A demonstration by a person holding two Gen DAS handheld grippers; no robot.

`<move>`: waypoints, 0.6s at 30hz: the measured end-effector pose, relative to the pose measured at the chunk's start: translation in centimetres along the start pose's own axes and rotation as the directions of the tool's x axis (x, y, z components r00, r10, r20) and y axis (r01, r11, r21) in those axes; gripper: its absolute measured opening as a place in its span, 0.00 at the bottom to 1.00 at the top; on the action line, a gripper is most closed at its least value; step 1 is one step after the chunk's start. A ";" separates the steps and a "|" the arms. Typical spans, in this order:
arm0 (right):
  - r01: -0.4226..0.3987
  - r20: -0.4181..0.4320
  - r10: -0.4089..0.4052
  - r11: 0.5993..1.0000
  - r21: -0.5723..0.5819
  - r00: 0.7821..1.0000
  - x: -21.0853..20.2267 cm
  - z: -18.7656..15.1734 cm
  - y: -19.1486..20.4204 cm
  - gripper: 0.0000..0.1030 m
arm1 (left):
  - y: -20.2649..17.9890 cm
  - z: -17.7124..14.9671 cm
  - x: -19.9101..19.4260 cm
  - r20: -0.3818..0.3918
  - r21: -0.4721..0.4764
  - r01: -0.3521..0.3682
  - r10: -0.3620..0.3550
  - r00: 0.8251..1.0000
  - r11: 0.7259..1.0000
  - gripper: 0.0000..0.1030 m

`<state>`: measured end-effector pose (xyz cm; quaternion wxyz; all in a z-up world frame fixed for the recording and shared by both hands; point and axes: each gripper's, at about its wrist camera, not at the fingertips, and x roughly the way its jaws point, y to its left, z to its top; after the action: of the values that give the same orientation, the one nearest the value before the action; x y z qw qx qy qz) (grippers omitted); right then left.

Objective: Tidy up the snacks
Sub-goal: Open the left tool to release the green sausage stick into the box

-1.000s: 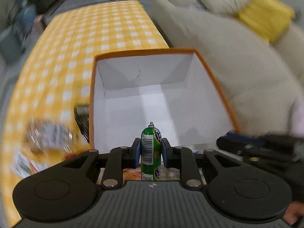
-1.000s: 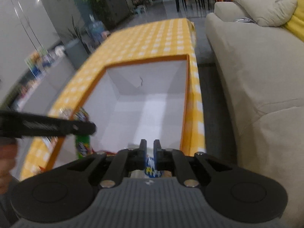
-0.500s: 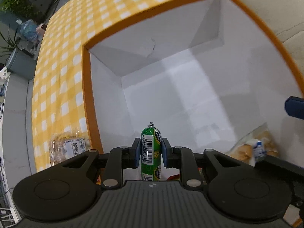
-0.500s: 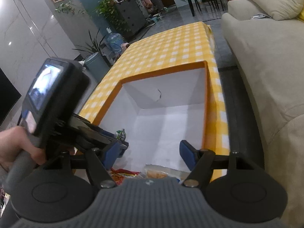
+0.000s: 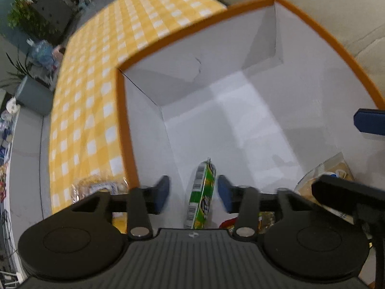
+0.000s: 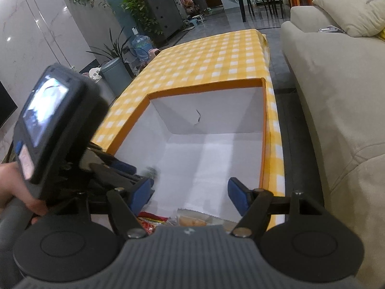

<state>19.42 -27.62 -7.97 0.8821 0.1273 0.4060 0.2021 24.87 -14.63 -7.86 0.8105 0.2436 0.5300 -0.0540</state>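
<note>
Both grippers hang over the open white cardboard box with the orange rim (image 5: 121,110), which sits on the table under a yellow-and-white checked tablecloth (image 5: 91,77), with a beige sofa (image 6: 336,101) along its right side. The left gripper (image 5: 192,191) points steeply down into the near left part of the box and its jaws are opening: the green foil-wrapped sausage-shaped snack stick (image 5: 202,192) is between the blue pads, tilted, with a gap on either side, so it looks released rather than held — whether it has reached the box floor I cannot tell. The right gripper (image 6: 190,196) stands wide apart with nothing between its pads, just above the near end of the box, where a clear packet of pale biscuits (image 6: 195,220) and a red-and-yellow wrapper (image 6: 150,219) already lie on the floor. The step in hand, as I judge it, is dropping the green stick in beside those. One more snack is in view outside — a clear bag of small pastries with a white label (image 5: 101,187) on the tablecloth, just left of the box's near left wall. The next move probably calls for lifting the left gripper clear of the orange rim without catching the stick, then swinging it left and down over that bag with the jaws wide enough to span it.
</note>
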 end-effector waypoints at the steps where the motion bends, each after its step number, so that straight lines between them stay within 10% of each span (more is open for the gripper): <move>1: 0.000 0.000 0.000 1.000 0.001 1.000 0.0 0.0 0.0 0.68 | 0.2 -0.2 -0.4 0.022 -0.007 0.001 0.000 1.000 1.000 0.59; 18: 0.024 -0.007 -0.024 0.990 0.137 1.000 -0.7 -0.1 0.3 0.72 | 3.5 -4.0 -9.6 0.242 -0.091 0.120 -0.095 0.966 0.989 0.71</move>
<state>18.82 -27.64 -7.46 0.8726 0.1820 0.4228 0.1635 18.59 -11.36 0.54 0.8755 0.1636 0.4439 -0.0987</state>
